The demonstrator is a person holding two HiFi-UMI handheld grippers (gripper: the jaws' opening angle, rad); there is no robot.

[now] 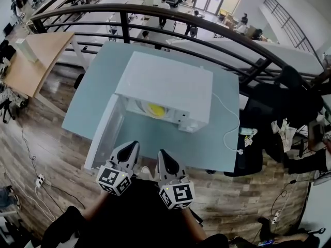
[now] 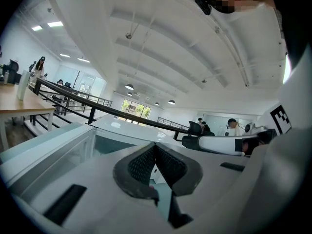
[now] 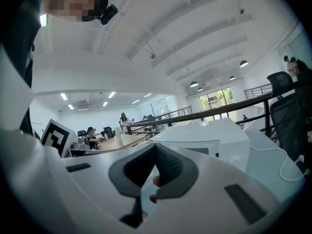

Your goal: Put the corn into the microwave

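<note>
Microwave [image 1: 170, 87] mid-table, door [image 1: 106, 133] swung open toward near-left corner | corn [image 1: 155, 109] inside it | left gripper [image 1: 132, 145], right gripper [image 1: 162, 153]: jaws closed, empty, at the table's [image 1: 150, 137] near edge | square-marker cubes, no readable text | bare strip before the microwave; cable [image 1: 234, 119] along right edge

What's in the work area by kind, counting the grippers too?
Microwave: 1
Corn: 1, inside the open microwave
Cable: 1
Table: 1
Grippers: 2, left gripper and right gripper, jaws together
Total: 6
</note>
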